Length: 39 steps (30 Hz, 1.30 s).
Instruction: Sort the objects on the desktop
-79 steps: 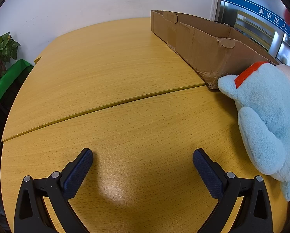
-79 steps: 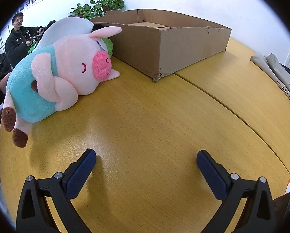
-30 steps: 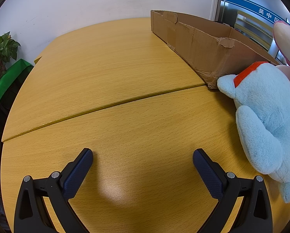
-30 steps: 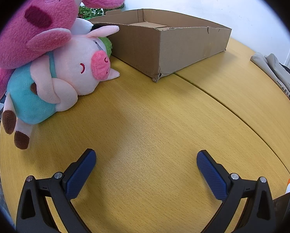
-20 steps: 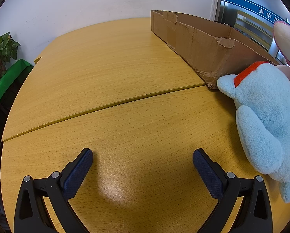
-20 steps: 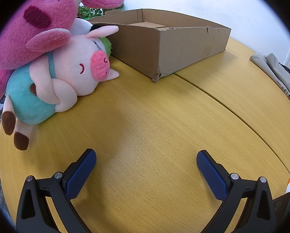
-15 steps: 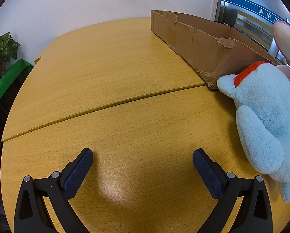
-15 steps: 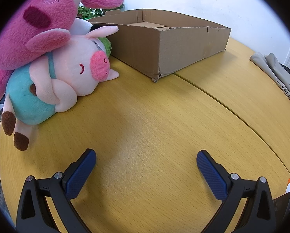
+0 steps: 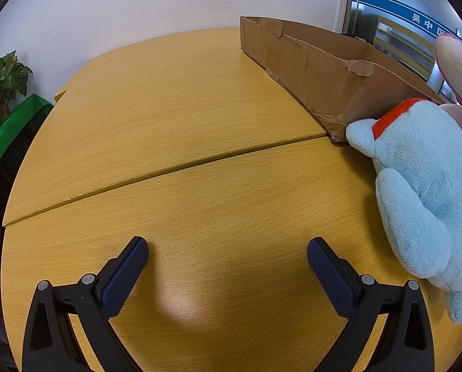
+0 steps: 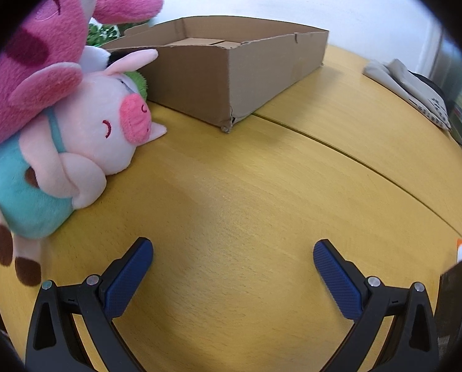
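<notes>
Both grippers, left gripper (image 9: 227, 248) and right gripper (image 10: 233, 248), hover spread and empty over the table (image 10: 261, 186); plush pig (image 10: 85, 142) lies at its left edge beside the cardboard box (image 10: 261, 71), pink plush (image 10: 45, 49) atop.

office: meeting table (image 9: 175, 117), wall signage (image 9: 423, 23), potted plant (image 9: 1, 77).

Left gripper (image 9: 227, 248) low over wooden table (image 9: 175, 117), blue-padded fingers (image 9: 124, 274) spread wide, nothing between. Seam crosses table ahead. Cardboard box (image 9: 317, 68) far right, open top, torn corner. Pale blue plush toy (image 9: 416, 183) lying beside that corner, touching it. Potted plant (image 9: 0, 83) at left edge.
</notes>
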Available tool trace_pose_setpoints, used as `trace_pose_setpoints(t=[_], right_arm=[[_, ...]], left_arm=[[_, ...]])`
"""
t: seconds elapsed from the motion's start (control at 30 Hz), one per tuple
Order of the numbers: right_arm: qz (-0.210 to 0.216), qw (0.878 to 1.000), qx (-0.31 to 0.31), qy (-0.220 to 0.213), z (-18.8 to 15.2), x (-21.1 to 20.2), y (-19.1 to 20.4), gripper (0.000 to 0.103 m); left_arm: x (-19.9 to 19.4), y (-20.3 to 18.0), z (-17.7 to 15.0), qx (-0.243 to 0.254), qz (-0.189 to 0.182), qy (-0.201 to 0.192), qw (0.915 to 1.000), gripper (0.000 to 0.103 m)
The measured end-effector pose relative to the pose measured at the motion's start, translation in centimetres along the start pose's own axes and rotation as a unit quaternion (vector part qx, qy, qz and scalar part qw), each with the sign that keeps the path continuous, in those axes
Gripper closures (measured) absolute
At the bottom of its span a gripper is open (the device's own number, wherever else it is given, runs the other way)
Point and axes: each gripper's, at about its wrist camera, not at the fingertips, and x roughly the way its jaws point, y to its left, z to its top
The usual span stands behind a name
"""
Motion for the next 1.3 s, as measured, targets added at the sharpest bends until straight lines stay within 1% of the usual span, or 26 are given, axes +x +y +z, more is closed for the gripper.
trace_pose_setpoints(t=[0.13,0.2,0.27,0.37,0.43,0.5,0.57,0.63,0.7,0.77,0.8,0.87,0.93,1.03,1.1,1.2,1.3], right_arm=[[-0.009,1.0,0.011,-0.001,-0.4,-0.3,0.1,0.0],[-0.029,0.999,0.024,-0.004,-0.8,-0.8,0.2,0.0],[-0.046,0.998,0.04,-0.017,-1.3,-1.8,0.5,0.0],[-0.048,0.994,0.078,-0.063,-2.0,-4.7,1.3,0.0],[-0.04,0.99,0.097,-0.096,-2.5,-7.0,2.1,0.0],[-0.045,0.987,0.098,-0.121,-2.8,-9.1,3.4,0.0],[-0.05,0.985,0.089,-0.136,-2.9,-10.8,4.5,0.0],[-0.048,0.982,0.092,-0.156,-2.3,-12.0,4.9,0.0],[-0.041,0.977,0.104,-0.179,-1.1,-13.1,4.8,0.0],[-0.037,0.971,0.124,-0.203,0.4,-14.0,4.4,0.0],[-0.037,0.968,0.135,-0.21,1.1,-14.2,4.0,0.0],[-0.041,0.966,0.15,-0.207,3.0,-13.8,3.4,0.0],[-0.042,0.966,0.157,-0.202,4.9,-13.3,3.1,0.0],[-0.042,0.972,0.14,-0.182,8.1,-12.3,3.1,0.0],[-0.047,0.976,0.13,-0.167,10.0,-11.7,2.8,0.0],[-0.075,0.978,0.14,-0.133,12.9,-9.9,0.7,0.0],[-0.087,0.977,0.177,-0.085,15.4,-6.2,-2.7,0.0]], left_arm=[[0.0,0.0,0.0,-0.004,0.002,0.0,1.0,0.0],[0.0,0.0,0.0,-0.005,0.003,0.0,1.0,0.0],[0.0,-0.1,0.0,-0.008,0.007,0.0,0.9999,0.0],[-0.5,-0.6,-0.6,-0.017,0.017,-0.001,0.9997,0.0],[-1.4,-1.4,-1.2,-0.018,0.035,-0.008,0.9992,0.0],[-3.2,-2.9,-1.8,-0.012,0.06,-0.028,0.9977,0.0],[-5.8,-4.2,-1.9,-0.013,0.064,-0.06,0.996,0.0],[-8.2,-4.8,-1.1,-0.03,0.053,-0.09,0.994,0.0],[-10.0,-5.3,0.5,-0.045,0.04,-0.107,0.9924,0.0],[-10.7,-6.1,2.7,-0.038,0.027,-0.114,0.9924,0.0],[-10.8,-6.7,4.0,-0.026,0.021,-0.116,0.9927,0.0],[-10.4,-8.0,6.8,-0.002,0.007,-0.112,0.9937,0.0],[-8.8,-9.3,10.2,0.019,-0.019,-0.093,0.9953,0.0],[-6.2,-10.6,14.0,0.047,-0.049,-0.068,0.9954,0.0],[-4.2,-10.5,16.2,0.051,-0.069,-0.055,0.9948,0.0],[-0.6,-9.4,18.1,0.041,-0.107,-0.025,0.9931,0.0],[2.8,-8.5,17.9,0.036,-0.093,0.013,0.9949,0.0]])
